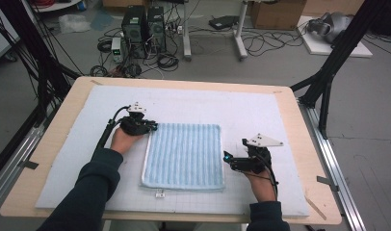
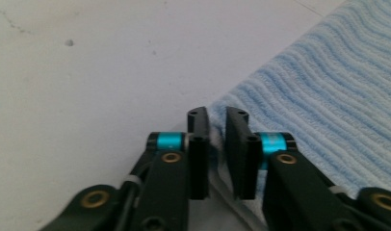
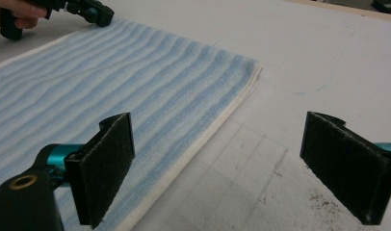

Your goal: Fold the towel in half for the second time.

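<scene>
A light-blue striped towel (image 1: 184,154) lies folded flat on the white mat (image 1: 241,108). My left gripper (image 1: 154,127) sits at the towel's far left corner. In the left gripper view its jaws (image 2: 216,120) stand nearly together, with the towel's (image 2: 328,96) pale corner edge pinched between the pads. My right gripper (image 1: 226,156) rests beside the towel's right edge, toward the front. In the right gripper view it (image 3: 217,159) is wide open, one pad over the towel (image 3: 111,72) and the other over bare mat. The left gripper (image 3: 87,12) shows far off at the top left.
The mat covers most of a wooden table (image 1: 54,144). A small white tag (image 1: 160,194) lies just in front of the towel. Beyond the table are computer towers (image 1: 143,26), cables and black frame posts (image 1: 328,72).
</scene>
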